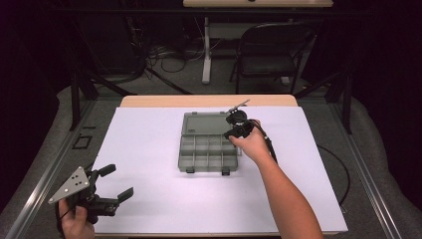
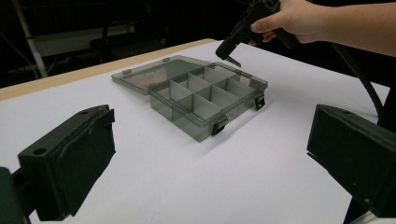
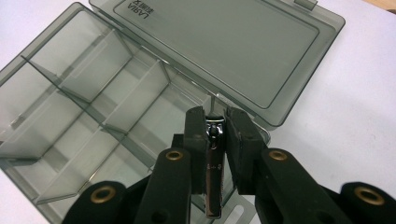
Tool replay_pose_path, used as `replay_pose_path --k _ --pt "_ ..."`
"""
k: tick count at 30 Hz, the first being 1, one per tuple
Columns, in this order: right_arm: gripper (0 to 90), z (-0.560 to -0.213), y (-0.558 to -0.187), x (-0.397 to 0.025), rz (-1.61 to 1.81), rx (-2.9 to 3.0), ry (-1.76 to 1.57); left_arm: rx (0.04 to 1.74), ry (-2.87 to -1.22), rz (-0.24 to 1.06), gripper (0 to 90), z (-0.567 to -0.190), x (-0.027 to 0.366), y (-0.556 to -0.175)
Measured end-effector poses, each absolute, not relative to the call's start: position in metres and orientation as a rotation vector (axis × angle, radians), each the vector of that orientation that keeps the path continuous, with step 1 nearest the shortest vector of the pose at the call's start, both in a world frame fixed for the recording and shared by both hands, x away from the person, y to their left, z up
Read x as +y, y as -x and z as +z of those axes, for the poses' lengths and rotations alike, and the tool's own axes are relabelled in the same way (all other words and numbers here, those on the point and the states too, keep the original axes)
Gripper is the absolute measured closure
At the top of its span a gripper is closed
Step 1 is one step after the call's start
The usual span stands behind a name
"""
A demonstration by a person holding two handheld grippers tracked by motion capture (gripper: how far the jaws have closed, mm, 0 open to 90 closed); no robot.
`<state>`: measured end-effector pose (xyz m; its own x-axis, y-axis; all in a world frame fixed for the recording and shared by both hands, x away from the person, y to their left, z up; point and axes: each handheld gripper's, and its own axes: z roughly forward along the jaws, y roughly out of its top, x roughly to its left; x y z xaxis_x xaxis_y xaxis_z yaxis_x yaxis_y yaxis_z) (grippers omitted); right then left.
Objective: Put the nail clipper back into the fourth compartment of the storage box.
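The worktop (image 1: 149, 149) carried a white sheet over most of its surface, with a strip of bare wood showing along the 12 o'clock edge. Near the centre of the sheet, slightly toward 12 o'clock, lay a smoky translucent organizer box (image 1: 209, 152), its hinged lid (image 1: 204, 123) folded flat open on the 12 o'clock side and two dark latches on the 6 o'clock wall. Thin dividers split the box into compartments, all of which looked empty in the right gripper view. The left claw (image 1: 116, 181) was at the 7 o'clock corner of the worktop, held in the person's left hand (image 1: 74, 221), with its grey three-cornered plate on top; its jaws stood wide apart with nothing between them, and in the left gripper view the white sheet showed in the gap. The right claw (image 1: 236, 130) was held in the person's right hand (image 1: 254, 144) above the 3 o'clock end of the box, close to the hinge line. Its jaws were closed on a small metal nail clipper (image 3: 214, 172), pinched by its flat sides with one end pointing down over the 3 o'clock compartment next to the lid. Whether the clipper touched the box could not be told.
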<state>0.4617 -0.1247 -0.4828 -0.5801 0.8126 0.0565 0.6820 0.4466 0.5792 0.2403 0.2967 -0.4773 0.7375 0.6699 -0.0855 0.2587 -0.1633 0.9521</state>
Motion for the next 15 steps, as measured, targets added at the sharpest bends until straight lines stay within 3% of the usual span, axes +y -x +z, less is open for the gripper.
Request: replay_pose_path --k 15 --pt "79.4 -0.497 -0.461 -0.122 0.849 2.423 -1.314 0.734 -1.745 0.426 0.8 -0.478 0.297 -0.241"
